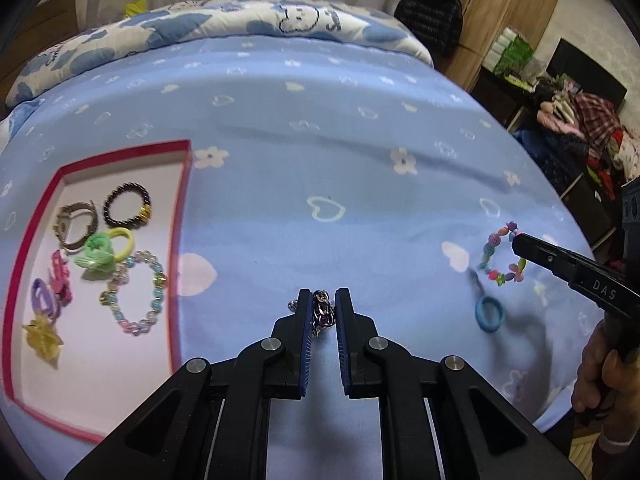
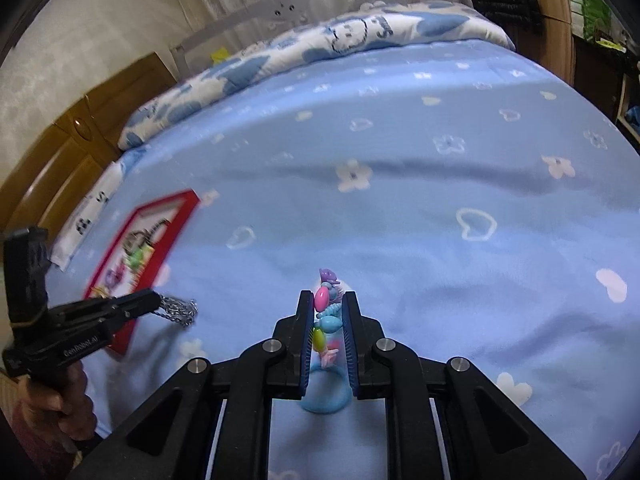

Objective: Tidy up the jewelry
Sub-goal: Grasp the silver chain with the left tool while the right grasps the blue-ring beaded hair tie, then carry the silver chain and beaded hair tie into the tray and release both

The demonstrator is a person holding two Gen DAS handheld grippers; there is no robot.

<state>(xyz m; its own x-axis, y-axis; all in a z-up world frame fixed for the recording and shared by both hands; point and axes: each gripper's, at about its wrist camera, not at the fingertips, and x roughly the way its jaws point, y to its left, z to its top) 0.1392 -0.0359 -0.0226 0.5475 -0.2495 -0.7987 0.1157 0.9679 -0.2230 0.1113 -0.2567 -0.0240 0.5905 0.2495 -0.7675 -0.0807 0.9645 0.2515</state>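
Blue flowered bedsheet under both tongs, wardrobe beyond. Left gripper pinches one chain; right gripper clamps one beaded bracelet. One blue hair tie lies beside it.

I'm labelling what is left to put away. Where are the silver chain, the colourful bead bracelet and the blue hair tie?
silver chain (image 1: 322,309), left wrist view, on links between the pads.
colourful bead bracelet (image 1: 493,240), left wrist view, on its upper left beads.
blue hair tie (image 1: 489,314), left wrist view, on its band.

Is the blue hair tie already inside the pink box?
No, the blue hair tie lies on the bedsheet, far to the right of the pink box.
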